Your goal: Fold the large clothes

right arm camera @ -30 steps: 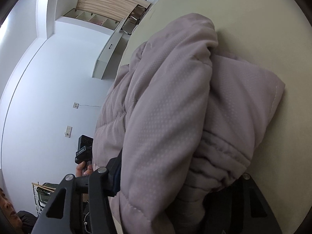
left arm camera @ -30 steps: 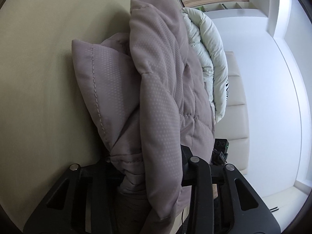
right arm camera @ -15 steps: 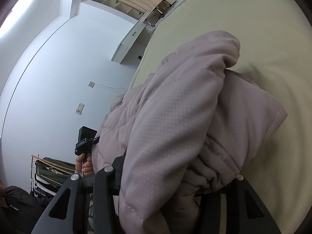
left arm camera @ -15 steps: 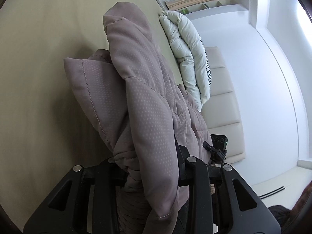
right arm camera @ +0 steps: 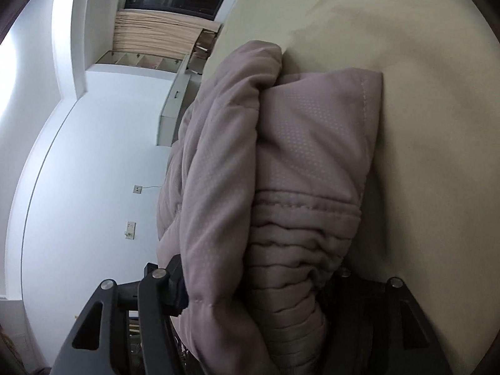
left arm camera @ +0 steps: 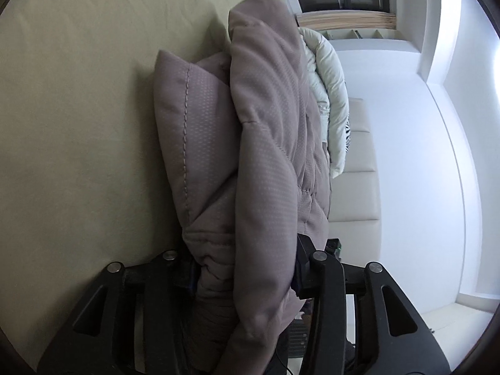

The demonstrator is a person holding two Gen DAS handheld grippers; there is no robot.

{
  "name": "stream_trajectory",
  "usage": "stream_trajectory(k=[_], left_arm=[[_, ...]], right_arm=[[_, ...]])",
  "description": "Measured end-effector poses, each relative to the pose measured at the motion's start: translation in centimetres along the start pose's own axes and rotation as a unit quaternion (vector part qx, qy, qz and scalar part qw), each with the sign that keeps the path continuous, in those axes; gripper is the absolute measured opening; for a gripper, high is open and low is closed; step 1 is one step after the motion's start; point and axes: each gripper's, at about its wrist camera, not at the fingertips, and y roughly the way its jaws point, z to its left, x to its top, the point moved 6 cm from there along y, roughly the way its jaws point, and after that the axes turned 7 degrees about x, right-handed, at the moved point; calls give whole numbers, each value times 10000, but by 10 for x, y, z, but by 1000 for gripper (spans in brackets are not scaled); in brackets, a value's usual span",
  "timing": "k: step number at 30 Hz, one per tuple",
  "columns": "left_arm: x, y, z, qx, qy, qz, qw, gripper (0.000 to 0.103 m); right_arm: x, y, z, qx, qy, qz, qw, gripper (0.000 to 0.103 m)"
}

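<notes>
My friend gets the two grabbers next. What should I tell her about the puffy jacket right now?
Left tool: the folded mauve jacket sits between its fingers; its jaws have just been opening, so the hold may be loosening.
Right tool: the same jacket, from the other end, is between its fingers; jaws also just opening.
Where: the jacket is bunched into a thick bundle against the beige bed. A white quilt lies behind it.
Done: the jacket is already folded over in layers.
Left: probably set the bundle flat, let go fully and tidy the edges.
</notes>
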Motion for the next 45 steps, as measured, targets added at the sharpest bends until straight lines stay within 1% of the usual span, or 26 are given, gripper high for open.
stream_trajectory(k=[2,5,6,9,11,13,14,16,18,20,21,22,23,24,26,28,30,31,32,34,36,37,38,40,42,45], left_arm=[[2,-9,-1,73,-33,-166,9998,45],[-2,-19,-6,162,-58,-403,9990,46],[-4,-28,-6,246,-12,-522,9983,46],[-10,-51,-17,545,207,-854,9946,46],[-18,-71,-32,892,561,-1129,9880,46],[-27,-78,-58,1390,1034,-1388,9750,46],[-35,-82,-74,1676,1336,-1566,9641,46],[-45,-94,-107,2158,1931,-1938,9373,50],[-69,-103,-141,2622,2484,-2406,9009,59],[-96,-108,-179,2882,2780,-2804,8724,73],[-111,-116,-187,3006,2906,-2977,8582,75],[-123,-119,-199,3141,3023,-3116,8443,80],[-137,-124,-211,3364,3164,-3323,8224,84],[-149,-131,-227,3520,3261,-3500,8045,86],[-174,-142,-251,3834,3382,-3915,7651,93],[-193,-158,-270,4041,3386,-4273,7345,101],[-209,-171,-291,4148,3387,-4625,7066,103],[-216,-181,-297,4155,3402,-4679,7019,103],[-220,-184,-302,4194,3375,-4648,7030,103],[-221,-186,-305,4400,3259,-4419,7106,103],[-222,-186,-304,4537,3152,-4261,7164,103],[-227,-188,-305,4566,3114,-4199,7199,103],[-233,-191,-304,4561,3093,-4094,7271,103],[-232,-178,-297,4514,3044,-3806,7475,103],[-234,-165,-288,4529,2932,-3483,7666,103],[-230,-142,-269,4544,2800,-3001,7906,103]], right_arm=[[0,-14,4,-138,131,-222,9996,70],[-4,-50,2,-283,281,-723,9966,72],[-8,-63,3,-440,226,-858,9951,72],[-28,-90,8,-825,26,-1007,9915,74],[-41,-99,19,-1019,-149,-1074,9889,74],[-54,-106,29,-1224,-376,-1142,9852,74],[-61,-108,34,-1326,-499,-1183,9828,74],[-72,-100,61,-1656,-839,-1270,9744,74],[-81,-99,81,-2000,-1262,-1356,9621,77],[-89,-94,109,-2280,-1759,-1414,9471,81],[-91,-90,122,-2416,-1982,-1448,9388,82],[-94,-87,136,-2564,-2244,-1502,9281,85],[-97,-86,151,-2710,-2524,-1591,9152,88],[-99,-86,164,-2805,-2770,-1694,9033,90],[-104,-87,196,-2893,-3241,-1995,8783,103],[-109,-91,221,-2878,-3595,-2381,8551,103],[-118,-95,245,-2984,-3846,-2802,8274,103],[-120,-94,255,-3102,-3923,-2928,8150,103],[-121,-91,261,-3202,-3959,-2939,8089,103],[-119,-83,275,-3335,-3932,-2817,8092,103],[-122,-82,281,-3275,-3849,-2708,8193,103],[-125,-80,284,-3205,-3788,-2605,8282,103],[-131,-77,285,-3169,-3717,-2461,8372,103],[-136,-69,286,-3199,-3649,-2199,8463,103],[-149,-58,287,-3401,-3630,-1917,8461,103],[-156,-44,282,-3708,-3522,-1524,8457,103]])
